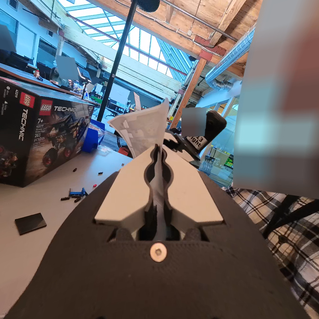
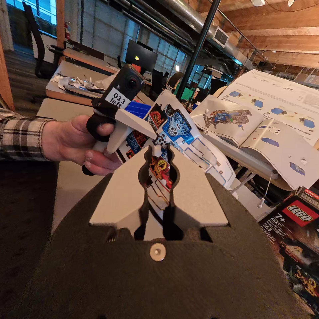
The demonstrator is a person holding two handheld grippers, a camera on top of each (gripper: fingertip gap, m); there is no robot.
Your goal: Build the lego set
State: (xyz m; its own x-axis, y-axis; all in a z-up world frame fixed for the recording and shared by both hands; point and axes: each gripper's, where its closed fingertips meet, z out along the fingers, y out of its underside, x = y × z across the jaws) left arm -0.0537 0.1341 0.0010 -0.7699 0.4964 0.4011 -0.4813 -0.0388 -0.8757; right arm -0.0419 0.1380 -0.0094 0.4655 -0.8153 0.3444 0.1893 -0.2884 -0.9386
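A sticker sheet (image 1: 146,131) stands up out of my left gripper (image 1: 158,146), which is shut on it. The sheet's printed side (image 2: 177,127) faces the right wrist view, where the left gripper (image 2: 153,136), held by a hand (image 2: 69,138), pinches the sheet's middle. My right gripper (image 2: 159,148) is right at the sheet, just below the left fingertip. Its jaws stand a small gap apart, with a white bit of the sheet between the tips. It also shows behind the sheet in the left wrist view (image 1: 183,143).
The Lego box (image 1: 43,129) stands on the white table (image 1: 25,250) at left and shows again at lower right (image 2: 296,224). Loose blue and black pieces (image 1: 76,195) and a black flat plate (image 1: 30,223) lie near it. An open instruction booklet (image 2: 259,138) rests on a stand. A black pole (image 1: 117,60) rises behind. Left and right tips are no more than a few centimetres apart.
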